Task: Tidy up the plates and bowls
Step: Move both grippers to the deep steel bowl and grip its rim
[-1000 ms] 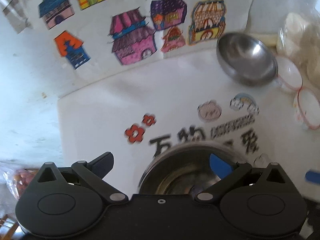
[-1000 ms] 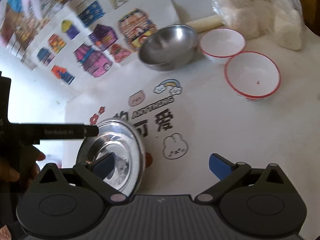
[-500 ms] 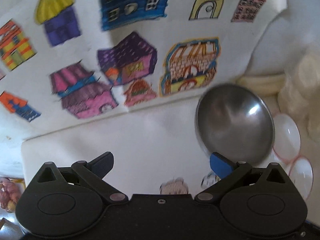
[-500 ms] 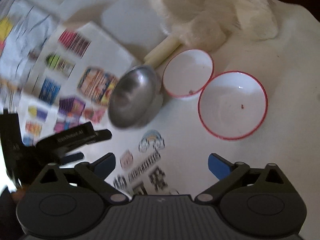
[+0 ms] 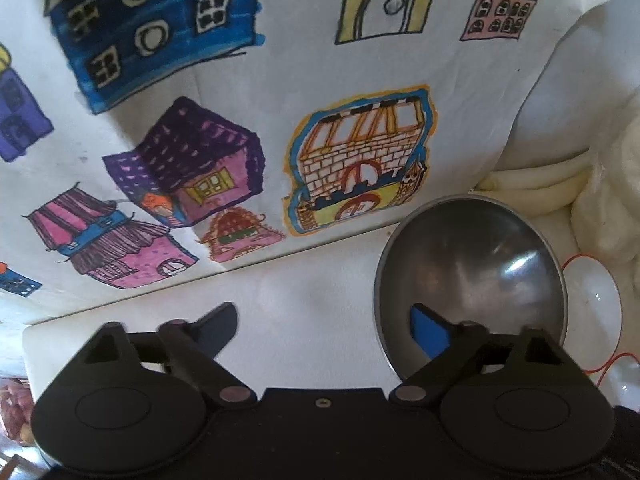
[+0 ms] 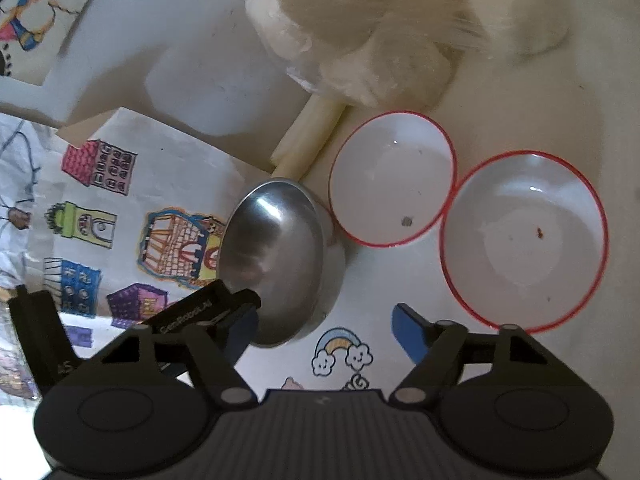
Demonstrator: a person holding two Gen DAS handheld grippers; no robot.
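Observation:
A steel bowl [image 5: 472, 272] stands on the white table beside the drawing paper. My left gripper [image 5: 322, 330] is low over it and its jaws are closing. Its blue right finger [image 5: 428, 332] hangs inside the bowl, the left one outside, with the near rim between them and no pad pressing. In the right wrist view the same steel bowl [image 6: 276, 260] lies left of two white red-rimmed bowls [image 6: 394, 178] [image 6: 524, 240]. My right gripper [image 6: 324, 332] is also closing, just short of the steel bowl's near edge, gripping nothing. The left gripper's black finger [image 6: 208, 308] reaches the bowl from the left.
A sheet of coloured house drawings [image 5: 240, 120] covers the table's far left. A plastic bag of white lumps [image 6: 360, 40] and cream sticks [image 6: 308, 140] lie behind the bowls. Cartoon stickers [image 6: 340, 352] mark the tabletop near me. A snack bag [image 5: 12, 412] sits at the left edge.
Both grippers moved away from the steel plate, now out of view, up to the steel bowl. Both pairs of jaws stand narrower. The right view has rolled.

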